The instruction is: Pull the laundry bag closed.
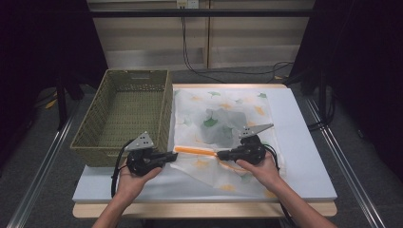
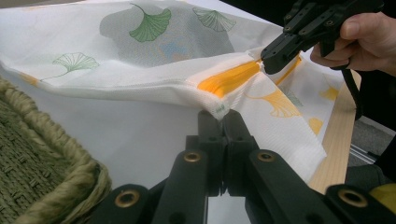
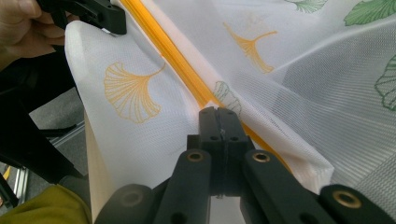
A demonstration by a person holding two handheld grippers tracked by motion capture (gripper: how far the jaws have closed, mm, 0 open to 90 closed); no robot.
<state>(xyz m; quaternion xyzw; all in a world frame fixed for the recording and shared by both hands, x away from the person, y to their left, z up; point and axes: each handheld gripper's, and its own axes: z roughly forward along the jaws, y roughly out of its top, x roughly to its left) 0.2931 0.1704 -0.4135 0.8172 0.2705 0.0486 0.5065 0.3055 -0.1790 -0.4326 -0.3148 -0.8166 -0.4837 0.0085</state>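
Left tongs (image 1: 172, 156): clamped on mesh laundry bag (image 1: 216, 118) corner.
Right tongs (image 1: 222, 155): pinching bag's orange zipper (image 1: 195, 151).
Beside: green wicker basket (image 1: 124, 114), touching bag's left edge on worktop (image 1: 299, 142).

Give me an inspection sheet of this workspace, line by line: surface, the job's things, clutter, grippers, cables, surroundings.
Surface: white board on a wooden table, bare at the right.
Job's things: white mesh bag printed with ginkgo leaves lies flat on the board; its orange zipper runs between the two grippers; something grey shows inside, too vague to name.
Clutter: nothing seen beyond a green woven basket at the left, which looks empty.
Grippers: left hand-held gripper shut on the bag's corner edge; right hand-held gripper shut on the bag at the zipper.
Cables: one trails from each gripper; black cables run down the back wall to the floor.
Surroundings: dark curtains at both sides, metal rails beside the table.
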